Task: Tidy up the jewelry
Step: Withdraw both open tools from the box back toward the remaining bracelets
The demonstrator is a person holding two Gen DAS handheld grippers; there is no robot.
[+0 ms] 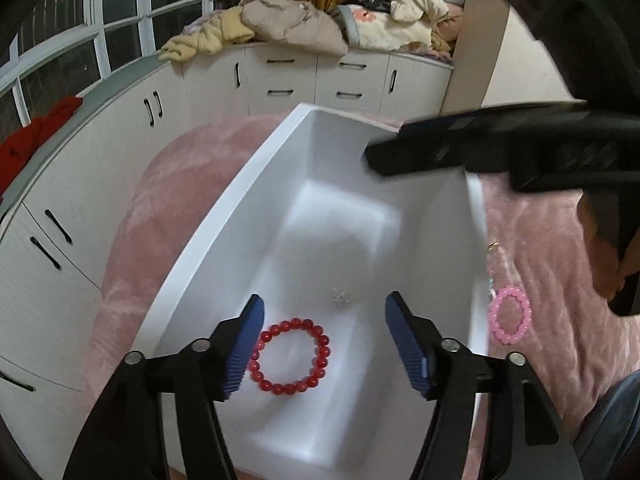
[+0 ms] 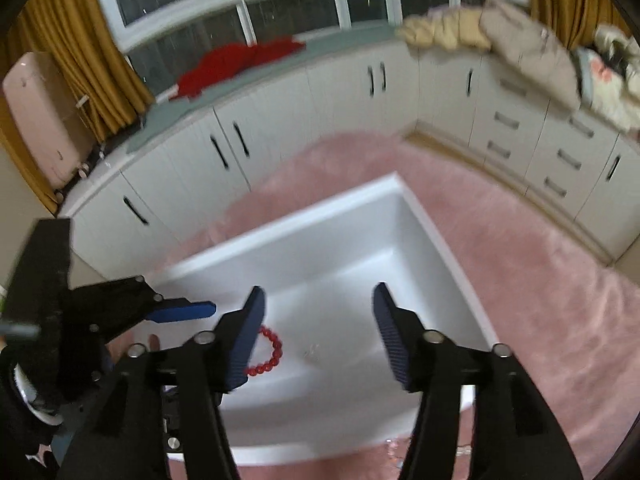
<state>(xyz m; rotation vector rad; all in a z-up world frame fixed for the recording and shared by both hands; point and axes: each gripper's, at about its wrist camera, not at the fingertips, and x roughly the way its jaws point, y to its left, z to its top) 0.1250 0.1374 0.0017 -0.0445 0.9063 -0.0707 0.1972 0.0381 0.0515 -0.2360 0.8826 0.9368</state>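
My left tool and right tool both hang spread and empty over the white tray on the pink rug. The red bead bracelet and a small silver piece lie inside; the pink bracelet waits on the rug just outside the wall. My worry: the tools crowd the tray and may collide, and the plush pile could swallow the small pieces.
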